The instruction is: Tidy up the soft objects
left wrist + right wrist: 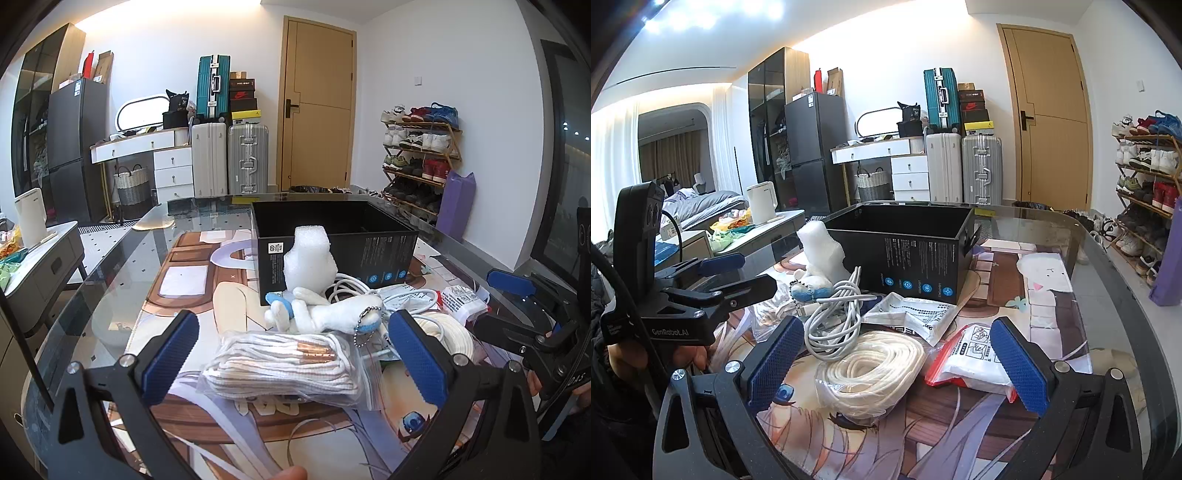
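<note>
My left gripper [293,356] is open above a clear bag of white laces with copper tips [284,363], a pad on each side and not touching it. Behind the bag lie a white and blue plush toy [325,310], a white foam piece [310,258], a white cable [354,284] and an open black box [332,236]. My right gripper [897,363] is open over a bagged coil of white rope [875,365]. Beside the coil lie a red-edged zip bag [975,358], a printed white packet [916,314] and the cable [834,314]. The box [905,251] looks empty.
Everything lies on a glass-topped table [1108,258] over a cartoon mat. A side table with a white kettle [761,203] stands to the left. Suitcases [229,162], a door and a shoe rack [421,158] line the far wall. A purple bag [454,206] leans beyond the table's right edge.
</note>
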Available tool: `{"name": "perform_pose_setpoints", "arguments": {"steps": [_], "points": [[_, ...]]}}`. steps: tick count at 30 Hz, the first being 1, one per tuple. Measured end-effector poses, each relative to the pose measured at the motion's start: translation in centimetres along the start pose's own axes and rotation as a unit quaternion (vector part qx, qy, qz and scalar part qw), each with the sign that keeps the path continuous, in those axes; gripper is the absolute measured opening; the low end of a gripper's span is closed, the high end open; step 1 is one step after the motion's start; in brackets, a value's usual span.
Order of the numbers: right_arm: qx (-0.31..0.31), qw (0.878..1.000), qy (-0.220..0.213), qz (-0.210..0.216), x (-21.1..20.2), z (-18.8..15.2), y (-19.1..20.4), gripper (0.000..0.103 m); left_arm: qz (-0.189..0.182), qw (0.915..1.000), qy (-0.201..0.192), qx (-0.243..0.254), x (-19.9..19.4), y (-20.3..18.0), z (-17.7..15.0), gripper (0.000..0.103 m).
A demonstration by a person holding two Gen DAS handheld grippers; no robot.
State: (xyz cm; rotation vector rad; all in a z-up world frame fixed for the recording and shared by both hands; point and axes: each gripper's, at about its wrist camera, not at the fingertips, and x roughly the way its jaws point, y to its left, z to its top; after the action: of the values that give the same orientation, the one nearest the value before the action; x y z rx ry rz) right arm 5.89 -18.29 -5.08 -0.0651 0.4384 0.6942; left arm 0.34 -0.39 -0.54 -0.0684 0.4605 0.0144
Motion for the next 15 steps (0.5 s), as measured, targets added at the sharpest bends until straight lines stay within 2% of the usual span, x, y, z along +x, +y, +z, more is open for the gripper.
{"name": "perform_pose_setpoints", "arguments": {"steps": [15], "points": [[0.0,1.0,0.0,0.0,-0.01,-0.01,0.01,0.102,0.0,1.0,0.001,0.001,0.01,0.01,0.04,0.103]]}}
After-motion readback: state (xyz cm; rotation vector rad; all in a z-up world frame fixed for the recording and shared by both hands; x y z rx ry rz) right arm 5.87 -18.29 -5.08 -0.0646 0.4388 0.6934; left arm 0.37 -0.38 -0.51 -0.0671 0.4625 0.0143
